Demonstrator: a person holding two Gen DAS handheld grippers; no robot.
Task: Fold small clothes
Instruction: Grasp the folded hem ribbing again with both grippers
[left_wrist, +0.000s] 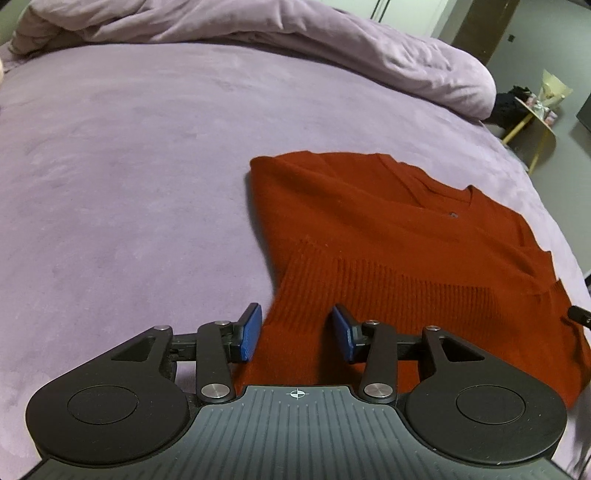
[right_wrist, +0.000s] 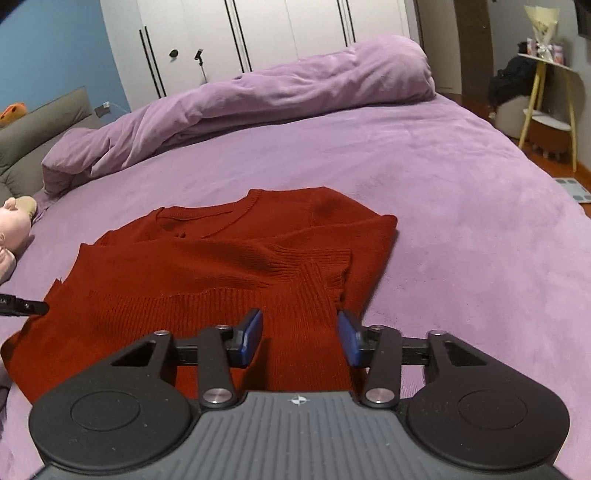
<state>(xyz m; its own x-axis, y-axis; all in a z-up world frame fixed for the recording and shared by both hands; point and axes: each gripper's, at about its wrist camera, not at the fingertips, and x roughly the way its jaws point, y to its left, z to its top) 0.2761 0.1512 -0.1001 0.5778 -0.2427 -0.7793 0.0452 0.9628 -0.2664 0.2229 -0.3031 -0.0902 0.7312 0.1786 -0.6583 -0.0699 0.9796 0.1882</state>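
A dark red knitted sweater (left_wrist: 388, 229) lies on the purple bed, partly folded, with its sleeves laid across the body. It also shows in the right wrist view (right_wrist: 221, 266). My left gripper (left_wrist: 295, 332) is open, its blue pads on either side of the ribbed hem at the sweater's left near corner. My right gripper (right_wrist: 301, 338) is open over the ribbed hem at the sweater's right near corner. Neither gripper pinches the cloth. The other gripper's tip shows at the far right edge (left_wrist: 580, 315) and at the far left edge (right_wrist: 22, 306).
A rolled purple duvet (right_wrist: 258, 99) lies across the far side of the bed (right_wrist: 461, 221). A doll (right_wrist: 11, 229) and grey pillows (right_wrist: 37, 129) are at the left. A yellow-legged side table (right_wrist: 546, 107) stands beyond the bed's right edge. White wardrobes (right_wrist: 258, 33) stand behind.
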